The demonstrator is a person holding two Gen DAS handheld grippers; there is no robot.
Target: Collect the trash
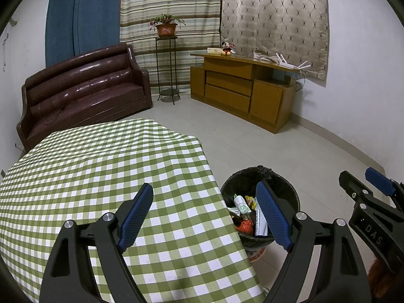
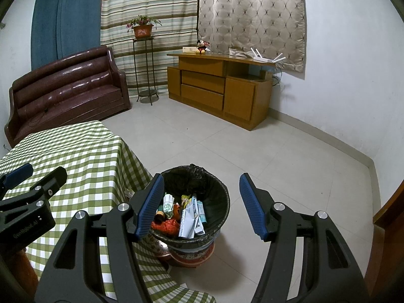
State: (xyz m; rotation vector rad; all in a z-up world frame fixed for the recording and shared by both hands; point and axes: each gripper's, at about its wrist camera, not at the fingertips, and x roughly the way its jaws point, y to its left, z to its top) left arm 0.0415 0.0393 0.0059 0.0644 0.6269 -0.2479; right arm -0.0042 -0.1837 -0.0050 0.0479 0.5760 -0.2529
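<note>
Doorframe [image 2: 388, 227] shows only rightward — bin [image 2: 222, 202] visible in both.

White walls, pale tiled floor [image 2: 227, 141], maroon leather sofa [image 1: 83, 88], wooden cabinet [image 1: 240, 91], three hung curtains [image 1: 272, 20].

The surface [image 1: 101, 166] wears green-and-white checks; the bin [image 2: 217, 202] has a black liner; the sofa [image 1: 83, 88] is maroon, the cabinet [image 1: 242, 93] ochre, one curtain [image 1: 169, 12] striped.

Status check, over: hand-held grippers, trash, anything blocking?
Left hand-held gripper open, empty. Right hand-held gripper open, empty. Trash in bin beside table. Nothing blocking.
</note>
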